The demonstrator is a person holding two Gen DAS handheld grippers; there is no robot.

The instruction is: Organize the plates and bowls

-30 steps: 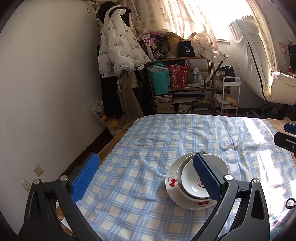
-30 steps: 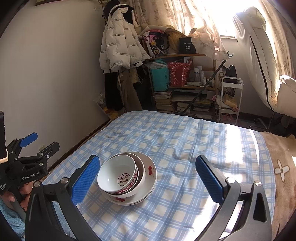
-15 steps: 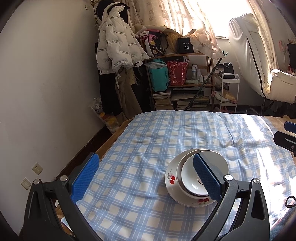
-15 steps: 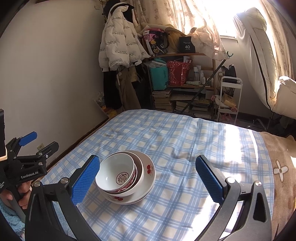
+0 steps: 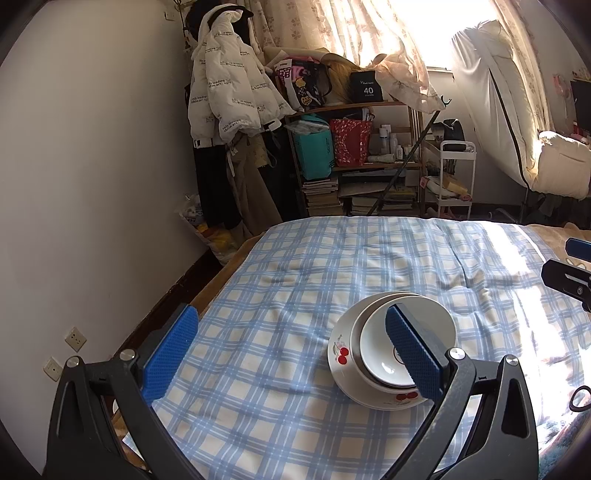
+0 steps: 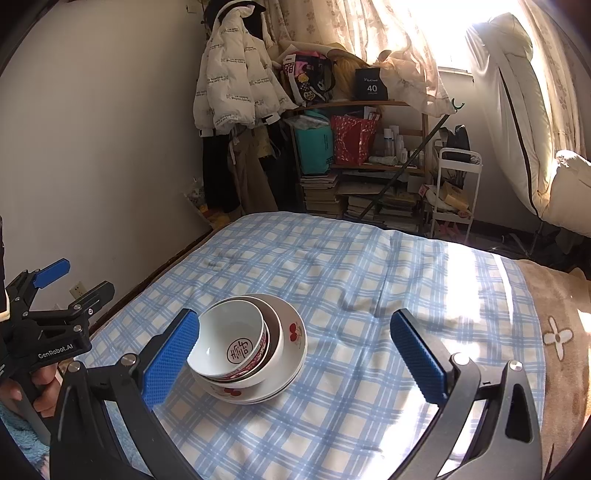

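On the bed (image 6: 369, 295), nested bowls (image 6: 236, 343) sit unmoved on the plate (image 6: 291, 339); both hand-held grippers, left (image 5: 291, 354) and right (image 6: 295, 354), remain spread, so stacking looks complete.

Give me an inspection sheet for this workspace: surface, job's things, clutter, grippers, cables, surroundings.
Surface: blue checked bedspread, rumpled, sunlit on its right side.
Job's things: small white bowl with a red emblem nested in a larger bowl, both on a cherry-print plate; one tidy stack.
Clutter: nothing seen on the bedspread besides the stack.
Grippers: left gripper open, empty; right gripper open, empty; neither touches the stack.
Cables: nothing seen.
Surroundings: white jacket hanging on the wall, crowded shelf of bags and books, white cart, curtained window.
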